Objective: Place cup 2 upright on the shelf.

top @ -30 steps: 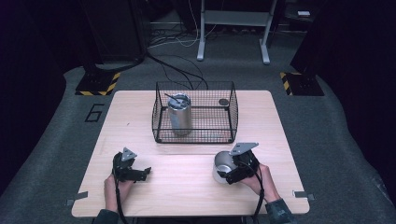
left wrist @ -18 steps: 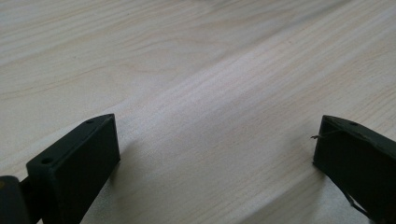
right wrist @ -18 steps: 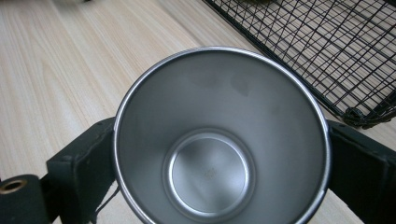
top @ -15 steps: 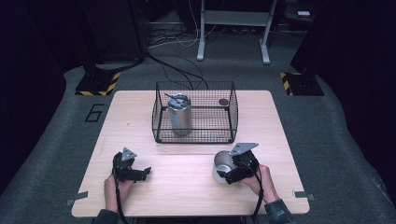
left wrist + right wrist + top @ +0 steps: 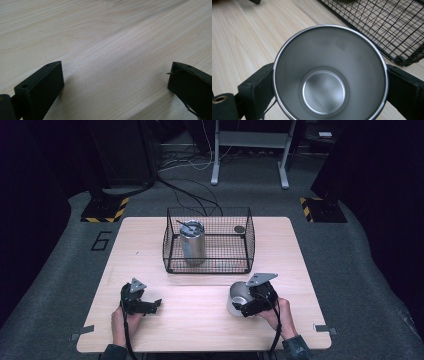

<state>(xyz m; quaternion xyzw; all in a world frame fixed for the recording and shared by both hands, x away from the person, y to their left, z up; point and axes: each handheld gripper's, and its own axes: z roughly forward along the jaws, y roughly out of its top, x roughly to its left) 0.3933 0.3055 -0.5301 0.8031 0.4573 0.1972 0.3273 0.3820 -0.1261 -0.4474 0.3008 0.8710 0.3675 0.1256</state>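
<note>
One wooden table (image 5: 200, 320) carries everything, and the high view takes it in whole. Toward its far side stands a black wire basket (image 5: 208, 240), and inside that a tall steel tumbler (image 5: 192, 242) stands upright at the left end with a thin rod leaning out of its mouth, while a small dark round thing (image 5: 240, 229) lies in the far right corner, too small to identify.

Nearer the person, the right gripper (image 5: 245, 306) has its jaws pressed against either side of a steel cup (image 5: 239, 296), which sits on the tabletop just in front of the basket's near right corner. From above the cup reads as a pale rounded shape half hidden by the tool. The right gripper view looks straight into it: the steel cup (image 5: 329, 75) shows a bare inside with a flat bottom, a black jaw tight against its wall on each side, and the basket's wire (image 5: 387, 30) close behind.

The left gripper (image 5: 145, 306) rests at the near left, well apart from the cup. The left gripper view shows its jaws spread wide over bare wood (image 5: 107, 45), with nothing between them.
</note>
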